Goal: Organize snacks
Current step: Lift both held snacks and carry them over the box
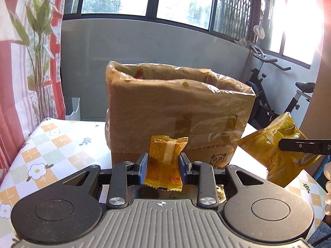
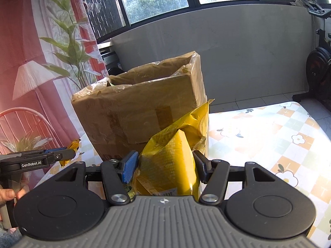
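My left gripper (image 1: 163,166) is clamped on a small orange sachet (image 1: 165,163), held upright just in front of the cardboard box (image 1: 178,111). My right gripper (image 2: 165,165) pinches a large yellow snack bag (image 2: 175,157) at the box's right-hand corner, off the checked tablecloth (image 2: 279,136). I judge both snacks are mid-carry – the box's plastic-lined mouth sits above them – so next I must lift each over the near rim before letting go

The right gripper (image 2: 165,166) squeezes a big yellow snack bag (image 2: 171,157) right in front of the brown box (image 2: 132,107).
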### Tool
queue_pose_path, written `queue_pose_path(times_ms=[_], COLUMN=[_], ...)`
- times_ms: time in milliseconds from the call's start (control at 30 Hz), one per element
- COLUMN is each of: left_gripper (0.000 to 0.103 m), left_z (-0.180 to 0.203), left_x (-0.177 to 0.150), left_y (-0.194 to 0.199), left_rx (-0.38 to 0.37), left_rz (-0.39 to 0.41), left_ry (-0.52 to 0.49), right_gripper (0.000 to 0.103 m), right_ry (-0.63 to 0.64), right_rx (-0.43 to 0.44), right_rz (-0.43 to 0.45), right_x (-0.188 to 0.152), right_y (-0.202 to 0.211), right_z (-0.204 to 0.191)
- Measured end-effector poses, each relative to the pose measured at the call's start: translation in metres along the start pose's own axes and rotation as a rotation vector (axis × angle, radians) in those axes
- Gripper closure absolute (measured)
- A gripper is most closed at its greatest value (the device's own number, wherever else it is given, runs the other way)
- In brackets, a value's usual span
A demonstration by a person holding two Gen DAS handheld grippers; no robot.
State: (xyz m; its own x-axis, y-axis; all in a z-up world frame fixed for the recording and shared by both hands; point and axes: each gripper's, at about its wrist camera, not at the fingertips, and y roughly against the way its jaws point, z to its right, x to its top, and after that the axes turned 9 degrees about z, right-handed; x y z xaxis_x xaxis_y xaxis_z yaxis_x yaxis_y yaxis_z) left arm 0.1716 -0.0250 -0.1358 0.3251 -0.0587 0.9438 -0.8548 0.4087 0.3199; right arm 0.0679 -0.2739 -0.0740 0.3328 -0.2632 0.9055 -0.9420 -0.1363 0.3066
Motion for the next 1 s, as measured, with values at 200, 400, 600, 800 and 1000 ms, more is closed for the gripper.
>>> queue_pose_path(times_ms=[200, 400, 600, 800, 1000], left_gripper=[0.07, 0.07, 0.07, 0.07, 0.07], left_z=[0.01, 0.013, 0.017, 0.013, 0.012], left_x=[0.021, 0.051, 0.083, 0.111, 0.12], left_y=[0.004, 0.002, -0.016, -0.064, -0.118], left_rx=[-0.02, -0.037, -0.055, -0.079, -0.055], left_rz=[0.053, 0.113, 0.147, 0.109, 0.062], left_ry=[-0.036, -0.05, -0.059, 0.026, 0.039], right_gripper=[0.043, 0.043, 0.043, 0.043, 0.043], right_ry=[0.008, 0.019, -0.012, 0.051, 0.063], right_rx=[0.0, 0.012, 0.074, 0.104, 0.108], right_rz=[0.09, 0.171, 0.224, 0.206, 0.153], right_x=[0.027, 0.062, 0.103, 0.132, 0.134], right_y=[0.012, 0.016, -0.003, -0.064, -0.129], right_z=[-0.001, -0.001, -0.003, -0.016, -0.021])
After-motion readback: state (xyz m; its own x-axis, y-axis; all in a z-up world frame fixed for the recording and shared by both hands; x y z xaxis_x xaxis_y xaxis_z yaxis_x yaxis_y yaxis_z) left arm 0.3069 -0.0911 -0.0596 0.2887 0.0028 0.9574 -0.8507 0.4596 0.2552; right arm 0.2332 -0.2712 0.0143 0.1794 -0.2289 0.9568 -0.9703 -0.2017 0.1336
